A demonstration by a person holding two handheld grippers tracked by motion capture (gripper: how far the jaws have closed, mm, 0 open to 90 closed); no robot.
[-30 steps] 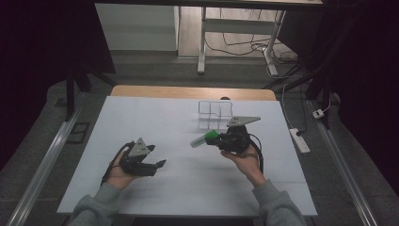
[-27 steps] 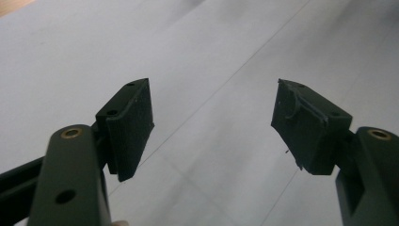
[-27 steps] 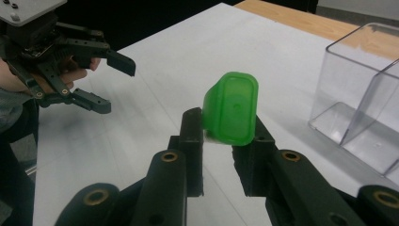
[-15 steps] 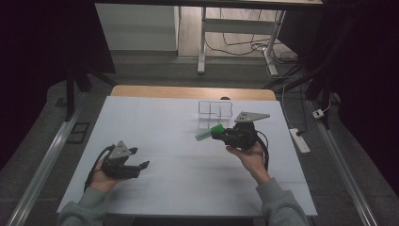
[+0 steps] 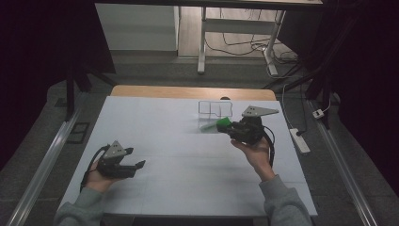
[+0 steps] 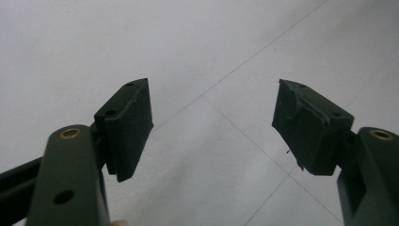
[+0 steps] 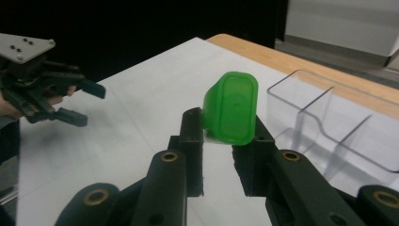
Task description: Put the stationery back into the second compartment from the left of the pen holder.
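The right tongs (image 7: pixel 219 141) are gripping a green cap-shaped piece (image 7: pixel 231 109), which is sticking up from between their jaws. A clear divided organizer (image 7: pixel 329 125) is sitting just beyond them on the white counter (image 5: pixel 179 141). The left tongs (image 6: pixel 214 125) are gaping, released, over bare counter, well apart from the piece.

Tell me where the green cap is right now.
The green cap is clamped in the right gripper, held above the white table at the right of the high view, just in front of the clear plastic organizer.
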